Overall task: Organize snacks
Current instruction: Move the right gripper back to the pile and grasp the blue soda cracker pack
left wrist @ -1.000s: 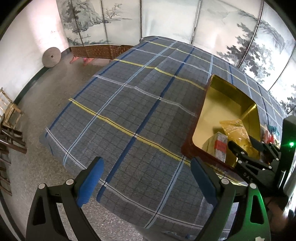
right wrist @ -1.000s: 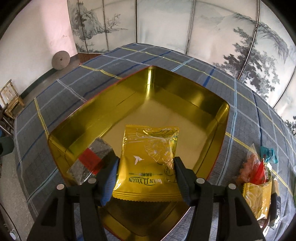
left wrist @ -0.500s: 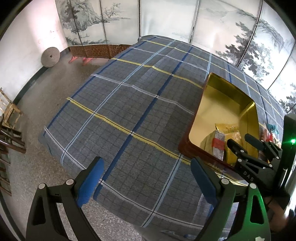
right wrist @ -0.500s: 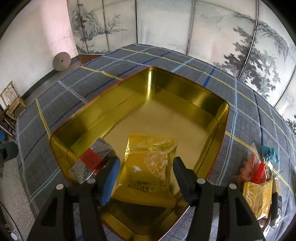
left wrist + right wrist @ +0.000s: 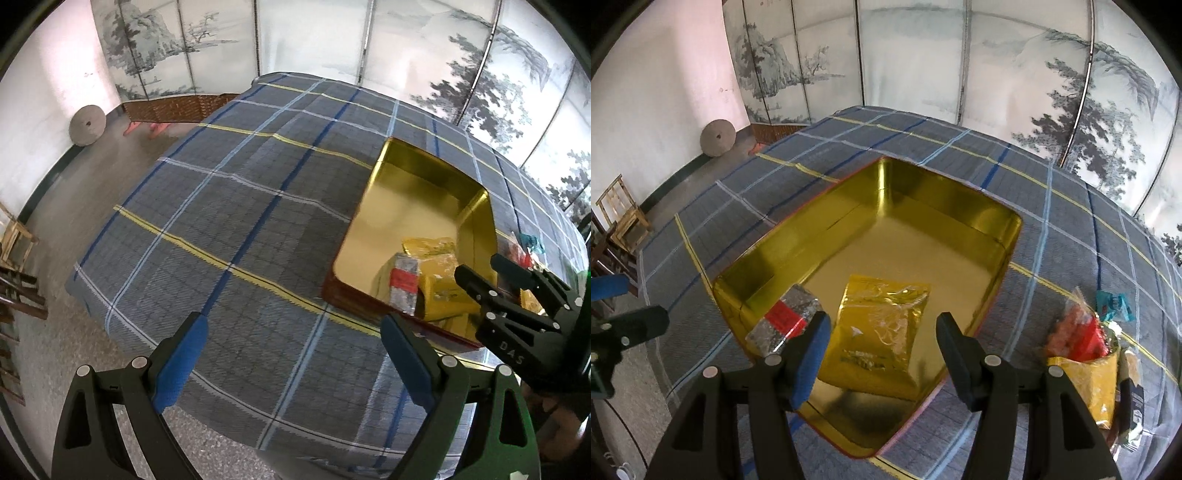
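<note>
Tilting steeply downward, the right gripper is held above the gold tin on the plaid counter, jaws released over the yellow snack packet lying inside; the left gripper is parked beside, jaws spread, nothing grasped.
</note>
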Available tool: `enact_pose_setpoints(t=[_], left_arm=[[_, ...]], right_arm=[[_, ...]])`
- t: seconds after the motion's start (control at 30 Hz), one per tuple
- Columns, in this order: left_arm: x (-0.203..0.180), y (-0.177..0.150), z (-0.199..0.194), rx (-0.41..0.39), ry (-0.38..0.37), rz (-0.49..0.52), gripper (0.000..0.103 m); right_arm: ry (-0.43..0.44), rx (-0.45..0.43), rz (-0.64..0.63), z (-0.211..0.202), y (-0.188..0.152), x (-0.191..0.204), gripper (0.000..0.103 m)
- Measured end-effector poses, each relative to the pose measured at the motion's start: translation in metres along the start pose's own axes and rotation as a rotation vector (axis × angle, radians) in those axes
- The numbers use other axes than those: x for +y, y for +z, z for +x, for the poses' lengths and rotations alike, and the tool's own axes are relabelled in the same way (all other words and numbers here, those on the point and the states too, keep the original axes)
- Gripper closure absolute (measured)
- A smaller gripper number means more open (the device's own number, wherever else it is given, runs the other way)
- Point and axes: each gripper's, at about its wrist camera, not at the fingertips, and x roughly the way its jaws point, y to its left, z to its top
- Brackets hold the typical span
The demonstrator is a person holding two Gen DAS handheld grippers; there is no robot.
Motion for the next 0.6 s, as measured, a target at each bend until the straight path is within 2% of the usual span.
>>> enact_pose_setpoints(t=[0.33,0.6], left_arm=[[-0.042,-0.001,-0.001,0.0,-0.035,0.074,0.01],[-0.086,-0.002,-0.003,-0.002,-0.073,0.155,0.01]], right_arm=[[-0.051,-0.036,0.071,-0.029,-0.014,-0.048,0.042],[-0.164,-0.045,0.167,-0.054,-0.038,-0.121,0.042]])
